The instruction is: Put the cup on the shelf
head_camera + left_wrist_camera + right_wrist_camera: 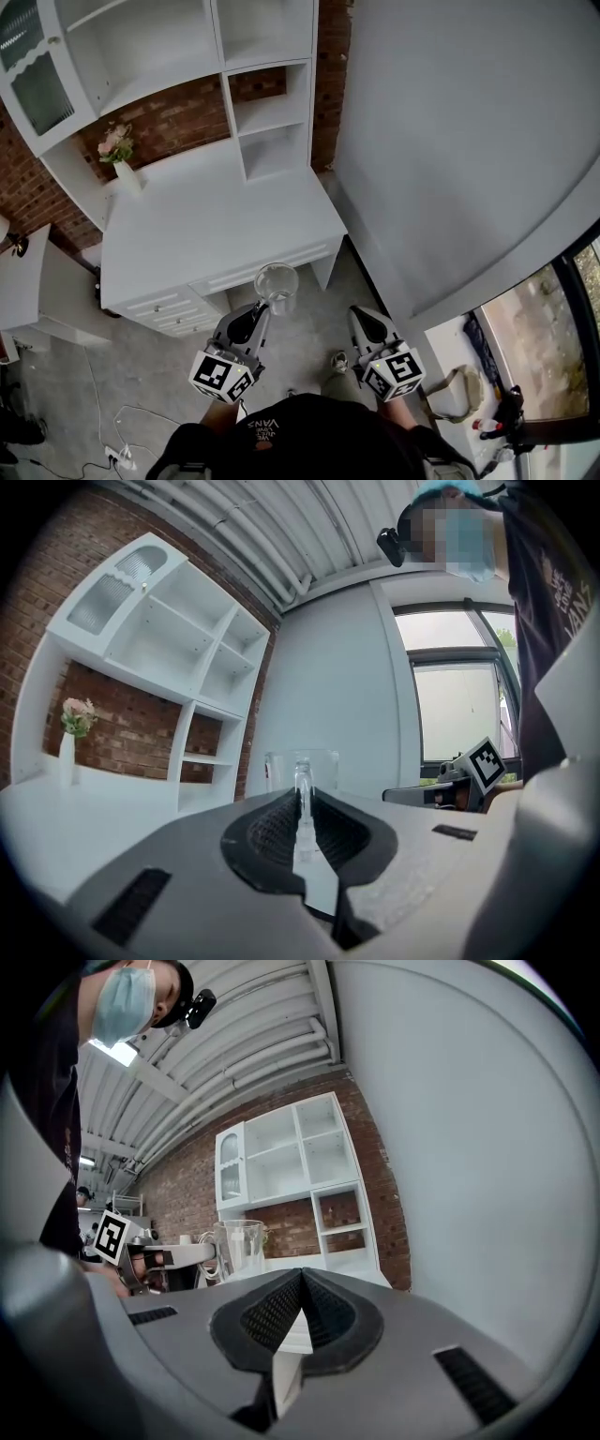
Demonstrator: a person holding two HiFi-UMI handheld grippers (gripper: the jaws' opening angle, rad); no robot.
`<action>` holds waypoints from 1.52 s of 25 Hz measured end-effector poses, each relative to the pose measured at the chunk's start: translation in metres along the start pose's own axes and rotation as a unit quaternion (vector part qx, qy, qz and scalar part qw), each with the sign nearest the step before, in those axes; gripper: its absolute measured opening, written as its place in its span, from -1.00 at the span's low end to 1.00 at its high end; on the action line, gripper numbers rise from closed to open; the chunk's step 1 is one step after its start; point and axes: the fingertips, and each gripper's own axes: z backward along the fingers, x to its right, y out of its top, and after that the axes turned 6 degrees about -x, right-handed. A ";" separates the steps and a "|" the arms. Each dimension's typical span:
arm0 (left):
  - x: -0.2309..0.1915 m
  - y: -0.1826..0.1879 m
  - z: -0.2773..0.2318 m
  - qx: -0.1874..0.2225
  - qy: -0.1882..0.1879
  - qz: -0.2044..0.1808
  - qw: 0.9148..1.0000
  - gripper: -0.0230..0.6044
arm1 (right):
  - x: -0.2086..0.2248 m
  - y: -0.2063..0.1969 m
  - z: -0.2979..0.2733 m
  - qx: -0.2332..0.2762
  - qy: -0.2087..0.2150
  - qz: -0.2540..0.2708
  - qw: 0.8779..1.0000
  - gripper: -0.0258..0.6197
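Observation:
A clear glass cup [277, 286] hangs in the air just off the front edge of the white desk [206, 234]. My left gripper [265, 308] is shut on it, and in the left gripper view the glass [302, 771] is pinched between the closed jaws. To its right, my right gripper [362, 316] is shut with nothing in it, its jaws [301, 1275] meeting tip to tip. The white shelf unit [267, 117] with open cubbies stands at the desk's back. The right gripper view also shows the cup [239, 1246] at left.
A white vase of pink flowers [123, 169] stands at the desk's back left. A grey wall [450, 141] runs along the right of the desk. Cables and a power strip [117, 457] lie on the floor at left. A bag [455, 389] rests by the window.

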 end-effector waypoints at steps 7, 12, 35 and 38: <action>-0.029 0.009 -0.056 0.006 0.038 -0.005 0.999 -0.85 | 0.049 0.015 -0.052 0.001 0.038 0.000 0.999 -0.93; -0.041 0.032 -0.111 0.021 0.063 -0.003 0.998 -0.85 | 0.098 0.036 -0.087 -0.013 0.070 0.021 0.997 -0.93; -0.115 0.143 -0.268 0.072 0.161 -0.069 0.982 -0.85 | 0.205 0.082 -0.155 -0.003 0.194 0.025 0.981 -0.93; -0.133 0.158 -0.284 0.073 0.159 -0.080 0.981 -0.85 | 0.208 0.090 -0.162 0.003 0.189 0.028 0.982 -0.93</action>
